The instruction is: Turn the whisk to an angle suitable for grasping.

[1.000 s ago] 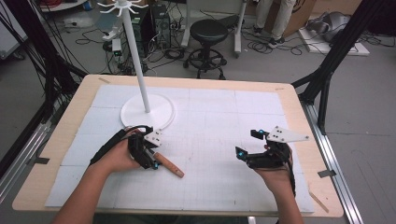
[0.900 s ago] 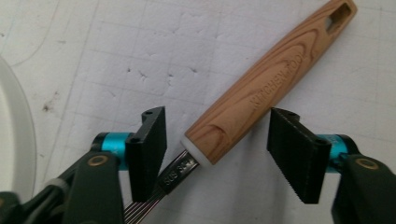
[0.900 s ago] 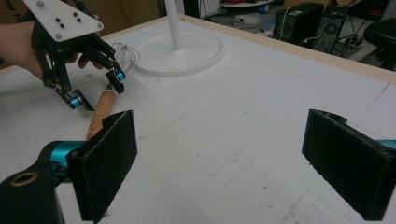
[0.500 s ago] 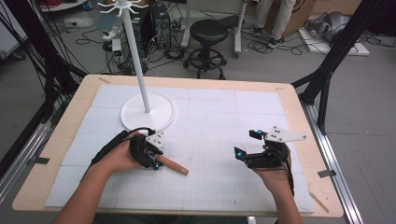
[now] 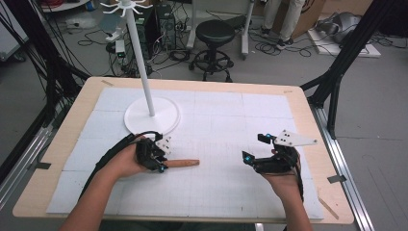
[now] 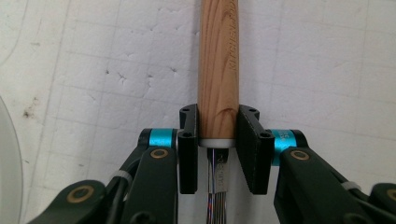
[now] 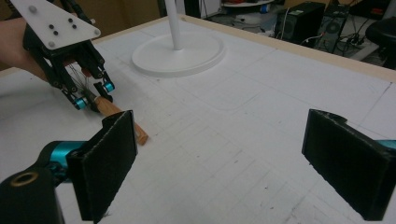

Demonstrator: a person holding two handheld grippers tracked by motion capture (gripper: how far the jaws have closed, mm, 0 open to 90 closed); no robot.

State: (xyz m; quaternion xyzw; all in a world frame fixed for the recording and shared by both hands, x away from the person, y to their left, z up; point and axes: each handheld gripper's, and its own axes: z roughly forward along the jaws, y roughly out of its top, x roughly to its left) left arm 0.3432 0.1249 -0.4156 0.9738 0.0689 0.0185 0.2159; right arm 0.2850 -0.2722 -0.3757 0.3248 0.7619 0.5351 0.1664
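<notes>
Left gripper (image 5: 161, 166) now pinching the wooden handle (image 5: 183, 163) of a kitchen tool, right at the end where the wood meets a white collar and thin metal wires (a whisk, I'd guess; the wire part is tucked under my jaws in the left gripper view). My jaws have just been closing, with the handle (image 6: 218, 70) between them, and both pads press its sides. So the grasp looks made; the lift has not begun, as the handle lies flat on the white mat (image 5: 221, 125), toward the near left part of the table, just in front of the round base of the white hanging stand (image 5: 152, 115). What is left, as I judge it: raise the tool and carry it, likely to the hooks at the top of that stand. My left hand lies low over the mat, forearm coming in from the near edge, gripper pointing toward the right edge. Right gripper (image 5: 254, 161) hovers near the right side, well apart from the handle, jaws spread wide and empty, pointing left toward the tool.
</notes>
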